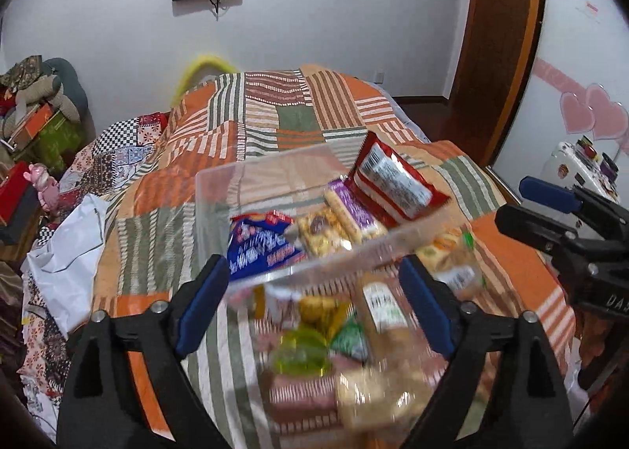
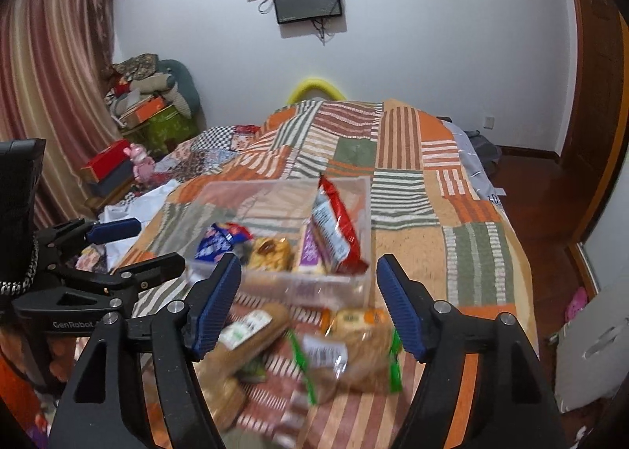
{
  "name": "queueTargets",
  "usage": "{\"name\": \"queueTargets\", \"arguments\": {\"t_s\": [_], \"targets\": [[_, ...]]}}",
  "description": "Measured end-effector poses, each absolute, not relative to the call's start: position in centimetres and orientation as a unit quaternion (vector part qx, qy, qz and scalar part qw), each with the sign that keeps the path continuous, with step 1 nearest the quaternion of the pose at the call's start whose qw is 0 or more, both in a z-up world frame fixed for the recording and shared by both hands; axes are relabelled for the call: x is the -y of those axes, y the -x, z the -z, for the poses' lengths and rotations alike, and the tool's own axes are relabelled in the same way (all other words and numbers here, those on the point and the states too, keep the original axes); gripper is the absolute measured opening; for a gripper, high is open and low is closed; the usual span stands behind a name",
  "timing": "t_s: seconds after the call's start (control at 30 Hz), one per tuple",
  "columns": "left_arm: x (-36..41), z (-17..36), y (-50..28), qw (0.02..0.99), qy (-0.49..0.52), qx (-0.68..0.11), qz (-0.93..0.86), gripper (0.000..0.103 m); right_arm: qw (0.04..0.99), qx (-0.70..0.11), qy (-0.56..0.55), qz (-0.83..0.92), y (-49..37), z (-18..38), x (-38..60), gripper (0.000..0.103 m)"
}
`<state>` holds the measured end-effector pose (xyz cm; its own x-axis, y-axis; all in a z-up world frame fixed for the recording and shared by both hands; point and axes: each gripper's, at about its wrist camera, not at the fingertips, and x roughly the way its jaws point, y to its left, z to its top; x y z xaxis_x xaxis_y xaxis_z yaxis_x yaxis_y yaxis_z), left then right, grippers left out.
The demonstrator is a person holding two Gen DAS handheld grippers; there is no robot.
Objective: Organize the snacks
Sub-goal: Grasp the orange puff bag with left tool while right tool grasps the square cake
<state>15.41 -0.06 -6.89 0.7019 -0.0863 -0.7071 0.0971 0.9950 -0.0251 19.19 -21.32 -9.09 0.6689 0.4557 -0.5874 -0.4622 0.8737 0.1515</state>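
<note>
Both claws are wide apart and hold nothing. The left claw (image 1: 314,307) and the right claw (image 2: 308,305) hang just above a pile of loose snacks on the quilt (image 2: 409,189). Close to them lie bread packs (image 2: 354,354), a long brown bun (image 2: 251,331), and something yellow-green (image 1: 300,348) that is too blurry to name. These are not in the box yet. A bit farther back sits the clear box (image 2: 220,193). Inside it are a blue pack (image 1: 261,244), a nut snack (image 2: 271,252), a purple pack (image 1: 354,209) and a red pack (image 2: 338,229) leaning on the wall. So some snacks are put away, and at least as many look left to move. Far back, screens (image 2: 306,2) hang on the wall
</note>
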Motion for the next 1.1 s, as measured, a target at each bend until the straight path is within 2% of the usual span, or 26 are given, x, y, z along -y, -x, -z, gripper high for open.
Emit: {"name": "queueTargets", "arguments": {"t_s": [0.1, 0.5, 1.0, 1.07, 1.1], "targets": [[0.3, 7.4, -12.6, 0.920, -0.013, -0.387, 0.054, 0.096, 0.912, -0.321, 0.007, -0.257, -17.5, 9.4, 21.5, 0.072], [1.8, 13.0, -6.5, 0.883, -0.011, -0.460, 0.088, 0.096, 0.899, -0.347, 0.009, -0.266, -13.4, 11.8, 22.0, 0.073], [3.2, 18.1, -3.8, 0.858, -0.017, -0.500, 0.117, 0.096, 0.880, -0.392, 0.011, -0.268, -12.1, 15.4, 21.0, 0.073], [2.5, 18.5, -3.6, 0.861, -0.004, -0.494, 0.117, 0.089, 0.876, -0.397, 0.015, -0.272, -12.2, 15.7, 20.4, 0.073], [2.2, 18.4, -3.4, 0.866, -0.003, -0.487, 0.115, 0.079, 0.874, -0.400, 0.017, -0.274, -12.3, 15.9, 20.1, 0.073]]}}
